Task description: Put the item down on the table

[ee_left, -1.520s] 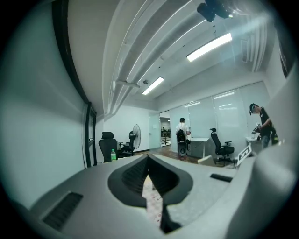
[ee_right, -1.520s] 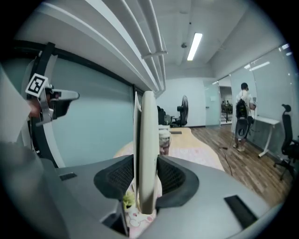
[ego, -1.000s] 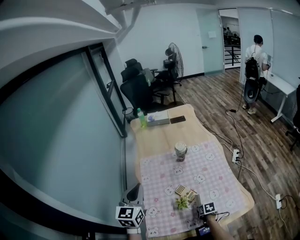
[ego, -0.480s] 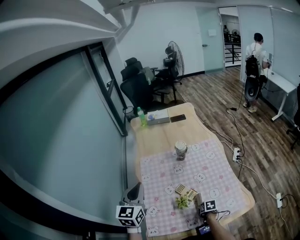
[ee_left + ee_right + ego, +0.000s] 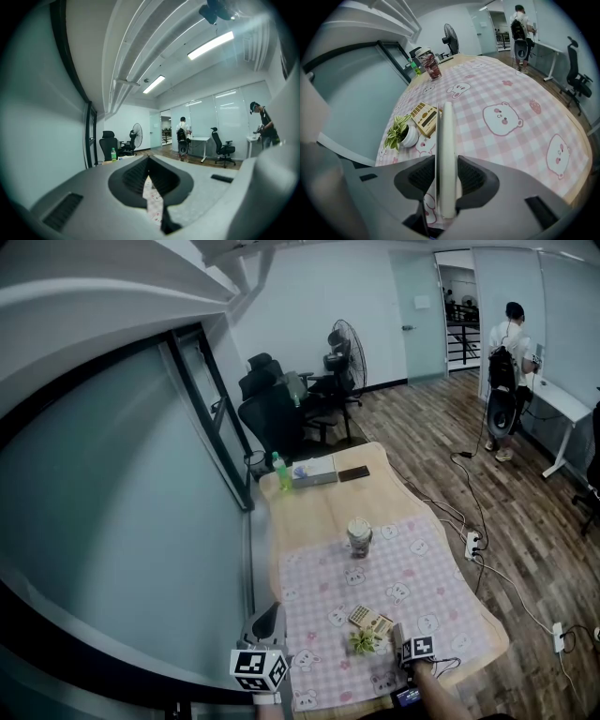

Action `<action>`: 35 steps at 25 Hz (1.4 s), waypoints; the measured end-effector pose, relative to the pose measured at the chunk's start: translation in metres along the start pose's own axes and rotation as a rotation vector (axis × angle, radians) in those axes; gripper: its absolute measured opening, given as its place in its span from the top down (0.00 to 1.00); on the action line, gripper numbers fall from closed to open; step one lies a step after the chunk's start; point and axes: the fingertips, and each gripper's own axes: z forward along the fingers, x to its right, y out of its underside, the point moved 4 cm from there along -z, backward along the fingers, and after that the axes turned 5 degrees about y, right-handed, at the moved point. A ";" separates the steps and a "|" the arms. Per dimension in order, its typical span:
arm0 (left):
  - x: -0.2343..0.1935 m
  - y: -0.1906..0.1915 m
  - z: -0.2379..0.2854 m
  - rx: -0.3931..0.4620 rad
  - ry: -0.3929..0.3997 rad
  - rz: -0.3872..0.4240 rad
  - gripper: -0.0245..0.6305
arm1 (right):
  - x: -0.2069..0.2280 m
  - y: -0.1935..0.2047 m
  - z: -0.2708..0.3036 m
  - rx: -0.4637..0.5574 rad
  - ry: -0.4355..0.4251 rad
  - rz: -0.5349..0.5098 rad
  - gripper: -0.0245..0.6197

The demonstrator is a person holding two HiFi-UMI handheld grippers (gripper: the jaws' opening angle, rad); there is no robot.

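Note:
My right gripper (image 5: 446, 161) is shut on a thin white flat item (image 5: 447, 136), seen edge-on and standing upright between the jaws. In the head view this gripper (image 5: 403, 662) sits at the near edge of the pink checked tablecloth (image 5: 422, 587), and the item (image 5: 396, 637) pokes up beside a small potted plant (image 5: 364, 643). My left gripper (image 5: 270, 617) hangs off the table's left side near the near corner. Its jaws (image 5: 149, 159) meet at the tips with nothing between them.
A calculator (image 5: 368, 621) lies just beyond the plant, and a jar (image 5: 360, 536) stands mid-table. At the far end are a green bottle (image 5: 278, 471), a tissue box (image 5: 314, 473) and a phone (image 5: 353, 472). Office chairs (image 5: 272, 413) stand behind. A person (image 5: 506, 371) stands far right.
The table's objects have not moved. My right gripper keeps its hold on the white item and has drifted slightly toward the near edge. The left gripper stays put.

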 end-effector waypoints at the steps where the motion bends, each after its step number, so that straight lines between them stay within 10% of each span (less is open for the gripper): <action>1: 0.001 0.000 0.000 0.000 0.000 0.002 0.96 | 0.001 0.000 0.000 0.000 -0.005 0.000 0.72; 23: 0.014 -0.007 0.005 0.011 0.010 0.022 0.96 | 0.048 -0.012 -0.023 0.053 -0.144 0.196 0.62; 35: 0.021 -0.008 0.009 0.017 0.029 0.022 0.96 | 0.084 -0.017 -0.036 0.134 0.071 0.167 0.86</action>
